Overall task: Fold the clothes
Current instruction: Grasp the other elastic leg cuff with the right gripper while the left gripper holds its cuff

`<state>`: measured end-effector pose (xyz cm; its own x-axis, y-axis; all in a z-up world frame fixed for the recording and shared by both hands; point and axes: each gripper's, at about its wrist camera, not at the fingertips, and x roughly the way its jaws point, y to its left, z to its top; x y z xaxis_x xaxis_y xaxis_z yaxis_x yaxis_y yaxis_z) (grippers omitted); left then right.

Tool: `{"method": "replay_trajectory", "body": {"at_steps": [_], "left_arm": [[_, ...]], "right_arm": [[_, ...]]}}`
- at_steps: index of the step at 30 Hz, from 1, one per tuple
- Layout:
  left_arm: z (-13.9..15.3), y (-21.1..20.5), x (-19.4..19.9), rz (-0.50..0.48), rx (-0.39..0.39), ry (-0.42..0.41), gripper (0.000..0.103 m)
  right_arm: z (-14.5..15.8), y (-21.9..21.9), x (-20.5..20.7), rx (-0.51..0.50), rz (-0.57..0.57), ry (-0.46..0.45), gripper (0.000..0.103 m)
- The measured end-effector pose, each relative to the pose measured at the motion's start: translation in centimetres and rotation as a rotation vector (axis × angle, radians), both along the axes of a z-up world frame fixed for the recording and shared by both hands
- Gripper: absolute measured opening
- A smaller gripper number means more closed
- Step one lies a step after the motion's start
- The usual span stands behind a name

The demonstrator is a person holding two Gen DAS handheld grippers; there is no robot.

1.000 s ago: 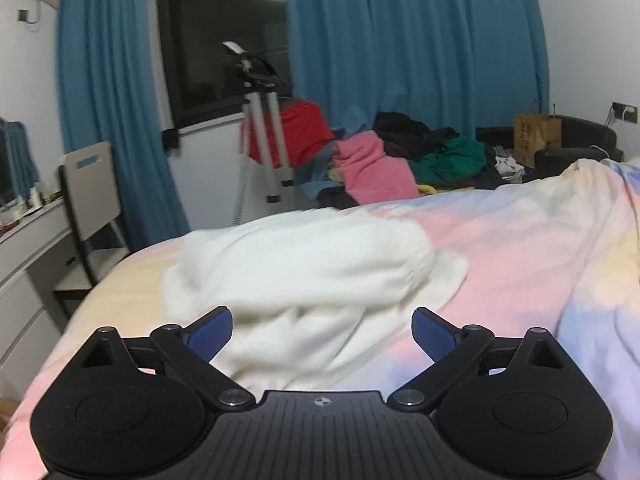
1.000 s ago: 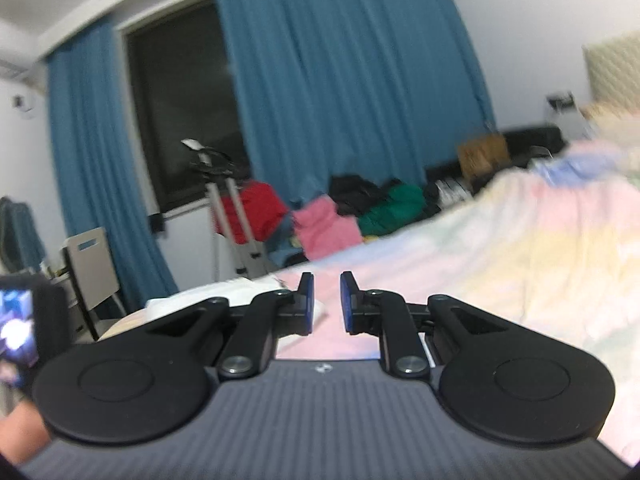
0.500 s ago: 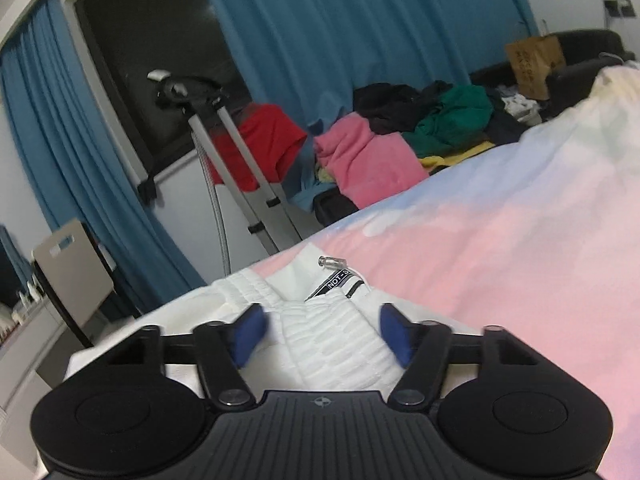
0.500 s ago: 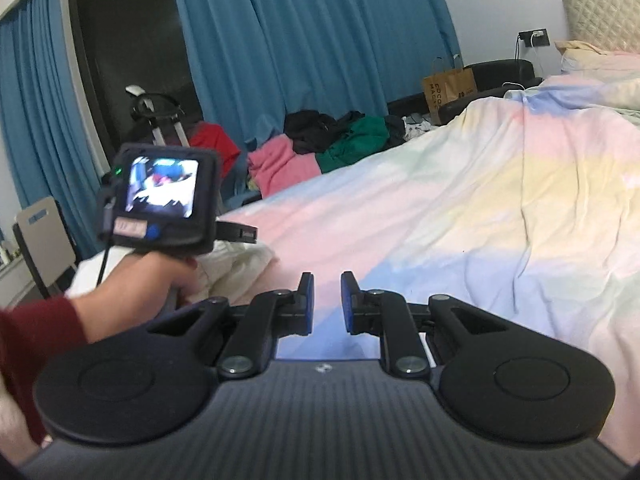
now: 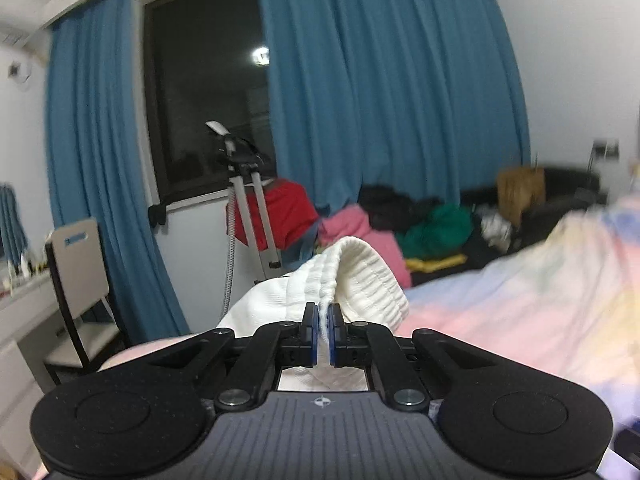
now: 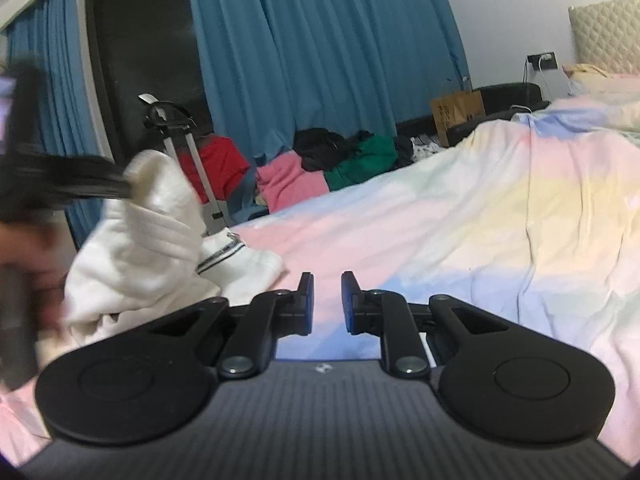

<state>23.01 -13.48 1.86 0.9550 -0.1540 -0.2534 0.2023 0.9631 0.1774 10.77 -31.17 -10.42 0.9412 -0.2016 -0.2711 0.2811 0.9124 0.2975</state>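
1. One white garment (image 5: 362,280) is counted; its ribbed waistband is seen bunched up at 12 o'clock from the left gripper (image 5: 324,322), and in the right wrist view the same garment (image 6: 136,236) is draped from that gripper down onto the bed at 9 o'clock.
2. Two grippers are counted. The left gripper's jaws have just been closing and are clenched on the waistband fold, with white cloth pinched between the blue pads.
3. The right gripper (image 6: 327,294) is seen with a narrow gap between its pads; nothing is held between them, and only the bedspread is seen beyond.
4. One bed with a pastel bedspread (image 6: 460,200) is counted, spread from 12 to 3 o'clock of the right gripper.
5. One hand (image 6: 28,256) is seen, blurred, at the 9 o'clock edge of the right wrist view, wrapped round the left gripper's handle.
6. The left gripper is held raised above the bed and pointed slightly downward; the right gripper is held low over the bedspread, likewise tilted slightly down.
7. One tripod (image 5: 252,216), one chair (image 5: 78,280) and one pile of coloured clothes (image 6: 320,168) are seen by the blue curtains (image 5: 384,92).
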Motion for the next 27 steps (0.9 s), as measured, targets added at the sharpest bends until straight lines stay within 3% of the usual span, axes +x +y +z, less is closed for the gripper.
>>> {"method": "replay_trajectory", "body": {"at_steps": [3, 7, 12, 16, 21, 27], "left_arm": [[2.2, 4.9, -5.8, -0.011, -0.064, -0.021, 0.005], [2.5, 12.2, -12.0, 0.046, -0.152, 0.05, 0.004], [-2.0, 20.1, -14.0, 0.174, -0.139, 0.222, 0.004], [-5.2, 25.0, -14.4, 0.26, -0.167, 0.326, 0.006], [-4.5, 25.8, -15.1, 0.243, -0.123, 0.319, 0.009], [-4.8, 24.9, -16.0, 0.214, -0.038, 0.333, 0.026]], "right_arm": [[1.0, 0.4, -1.3, -0.021, 0.008, -0.045, 0.018], [2.1, 1.6, -2.9, -0.024, 0.072, -0.075, 0.018], [2.7, 3.4, -4.1, 0.035, 0.228, -0.062, 0.018], [1.8, 6.1, -3.7, -0.001, 0.348, 0.052, 0.018], [0.5, 8.8, -2.9, -0.073, 0.429, 0.18, 0.018], [-1.3, 10.5, -1.3, -0.145, 0.446, 0.314, 0.019]]}}
